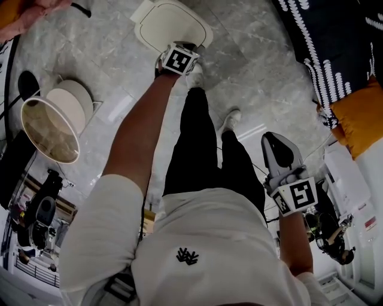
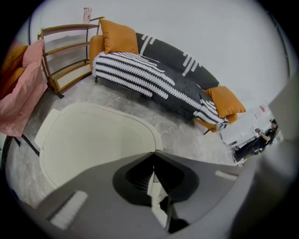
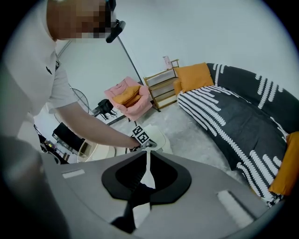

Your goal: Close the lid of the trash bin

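Two grippers were in play over a grey marble floor (image 1: pixel 251 66). Toward the floor's left edge in the head view lay a bit of pink cloth (image 1: pixel 30 15), and below it stood a round cream-rimmed container (image 1: pixel 24 116) with a pale disc just behind it. Right of that, the person's left arm stretched forward and carried the left gripper (image 1: pixel 179 57) to the near edge of the trash bin (image 1: pixel 173 23), which stood at the top middle of the head view, near the person's white shoes (image 1: pixel 194 75). The bin's cream lid (image 2: pixel 93 140) looked flat and down over the body; its broad top filled the left gripper view just beyond the tongs. The left gripper (image 2: pixel 153 154) had its tongs pressed tip to tip with nothing between them; whether they touched the lid could not be told. Further right, past the black trousers (image 1: pixel 197 137), the right gripper (image 1: pixel 274 143) hung low beside the person's right leg, well apart from the bin. The right gripper (image 3: pixel 148 153) likewise had its tongs closed together on nothing. Along the floor's right edge ran a dark sofa (image 1: pixel 335 42) with white patterning and an orange cushion (image 1: pixel 362 116).
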